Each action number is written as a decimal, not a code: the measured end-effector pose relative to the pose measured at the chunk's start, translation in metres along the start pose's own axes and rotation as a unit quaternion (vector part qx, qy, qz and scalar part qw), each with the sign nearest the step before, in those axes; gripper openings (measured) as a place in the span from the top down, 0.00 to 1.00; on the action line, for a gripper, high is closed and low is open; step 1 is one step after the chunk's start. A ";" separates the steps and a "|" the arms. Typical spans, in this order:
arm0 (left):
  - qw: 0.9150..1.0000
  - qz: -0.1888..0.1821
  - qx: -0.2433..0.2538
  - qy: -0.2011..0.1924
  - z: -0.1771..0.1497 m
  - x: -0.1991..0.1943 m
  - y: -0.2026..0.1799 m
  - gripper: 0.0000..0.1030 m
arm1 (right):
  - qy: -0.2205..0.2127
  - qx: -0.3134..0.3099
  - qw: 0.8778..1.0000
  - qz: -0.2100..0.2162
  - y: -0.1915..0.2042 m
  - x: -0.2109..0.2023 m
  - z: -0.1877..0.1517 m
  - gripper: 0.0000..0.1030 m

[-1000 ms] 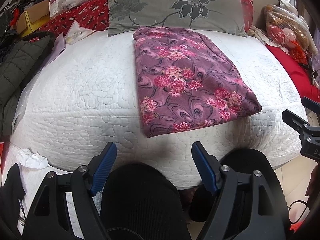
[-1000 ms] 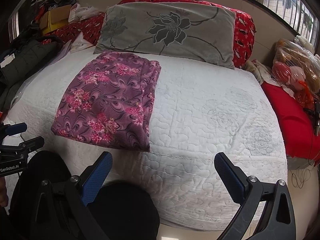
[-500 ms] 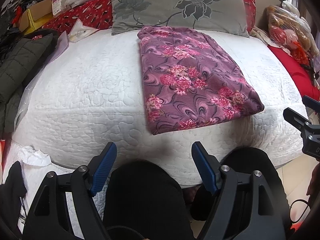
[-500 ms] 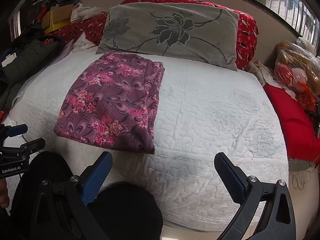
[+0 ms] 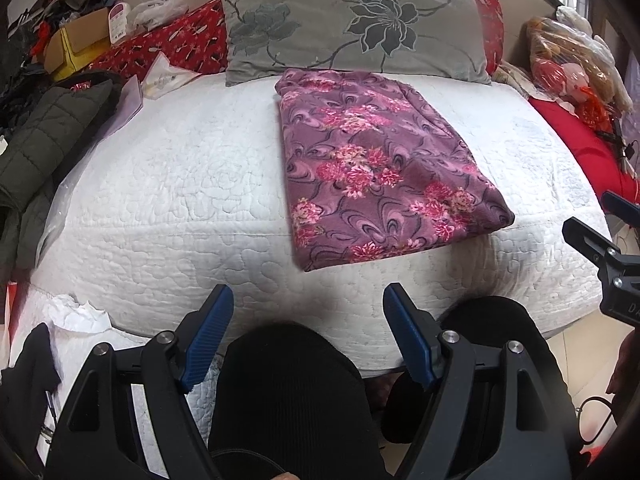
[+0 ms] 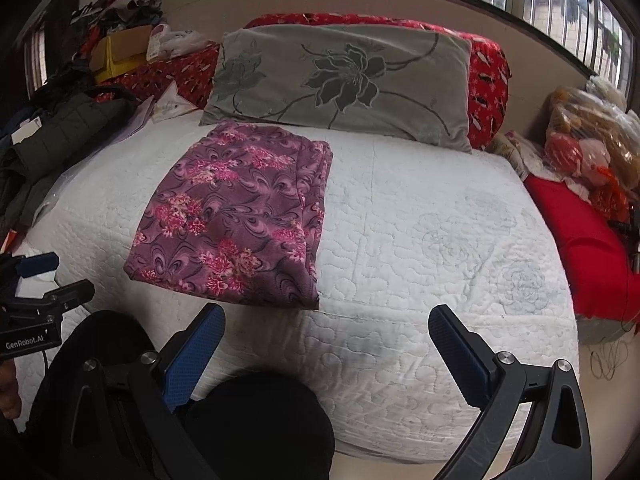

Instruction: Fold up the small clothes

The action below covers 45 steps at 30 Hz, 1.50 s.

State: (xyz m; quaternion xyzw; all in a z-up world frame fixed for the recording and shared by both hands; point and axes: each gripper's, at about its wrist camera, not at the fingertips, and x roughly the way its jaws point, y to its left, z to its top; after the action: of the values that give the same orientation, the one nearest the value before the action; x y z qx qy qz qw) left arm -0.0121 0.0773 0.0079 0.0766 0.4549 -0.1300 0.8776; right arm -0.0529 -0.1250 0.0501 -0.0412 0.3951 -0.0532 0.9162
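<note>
A purple garment with pink flowers (image 5: 372,168) lies folded flat in a long rectangle on the white quilted bed (image 5: 168,184). It also shows in the right wrist view (image 6: 236,216), left of the bed's middle. My left gripper (image 5: 308,328) is open and empty, held low in front of the bed's near edge, short of the garment. My right gripper (image 6: 326,344) is open and empty, also before the near edge, to the right of the garment. Neither touches the cloth.
A grey flowered pillow (image 5: 352,24) lies behind the garment against a red cover (image 6: 488,76). A dark padded jacket (image 5: 44,140) and clutter lie at the left. Plastic bags (image 6: 592,140) and a red cushion (image 6: 588,248) sit at the right. My dark-clothed knees (image 5: 288,392) are below.
Both grippers have tilted up and drawn back slightly, so the bed and garment sit lower in view. The garment has not moved. Both grippers stay open.
</note>
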 end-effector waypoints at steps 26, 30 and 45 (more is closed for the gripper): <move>1.000 -0.009 0.006 -0.016 0.005 -0.017 -0.028 0.25 | -0.018 0.033 0.999 0.002 -0.016 -0.017 -0.001 0.01; 1.000 -0.016 0.000 -0.014 0.005 -0.018 -0.030 0.25 | -0.016 0.041 0.999 0.003 -0.019 -0.017 -0.003 0.01; 1.000 -0.028 -0.009 -0.007 0.007 -0.021 -0.044 0.25 | -0.010 0.066 0.998 0.008 -0.030 -0.015 -0.003 0.01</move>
State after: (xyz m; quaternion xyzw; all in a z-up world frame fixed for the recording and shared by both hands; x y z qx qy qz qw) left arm -0.0312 0.0368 0.0282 0.0547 0.4517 -0.1506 0.8777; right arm -0.0673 -0.1533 0.0623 0.0218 0.3821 -0.0712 0.9211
